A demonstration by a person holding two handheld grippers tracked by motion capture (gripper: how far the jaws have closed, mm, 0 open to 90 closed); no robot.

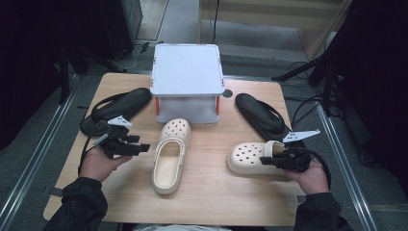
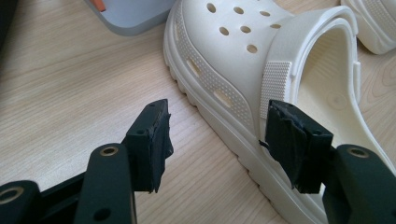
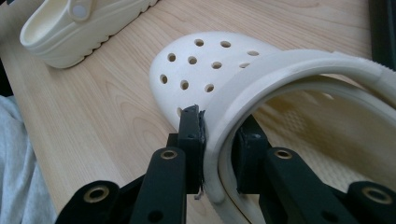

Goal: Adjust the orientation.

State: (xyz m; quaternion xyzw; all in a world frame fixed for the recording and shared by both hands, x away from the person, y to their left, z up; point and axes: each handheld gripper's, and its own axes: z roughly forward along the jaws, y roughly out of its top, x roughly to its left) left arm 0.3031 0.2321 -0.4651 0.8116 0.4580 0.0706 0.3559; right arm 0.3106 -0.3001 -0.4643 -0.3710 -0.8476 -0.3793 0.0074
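The right gripper (image 3: 218,133) clamped the rim of a cream clog (image 1: 248,156) lying crosswise, toe pointing away from it, while the left gripper (image 2: 224,140) gaped.

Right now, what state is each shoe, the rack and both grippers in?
Left clog: upright on table, free.
Right clog: on table, rim pinched by right gripper.
Left gripper: open, beside left clog.
Left black flip-flop: lying flat.
Right black flip-flop: lying flat.
Grey rack: standing.
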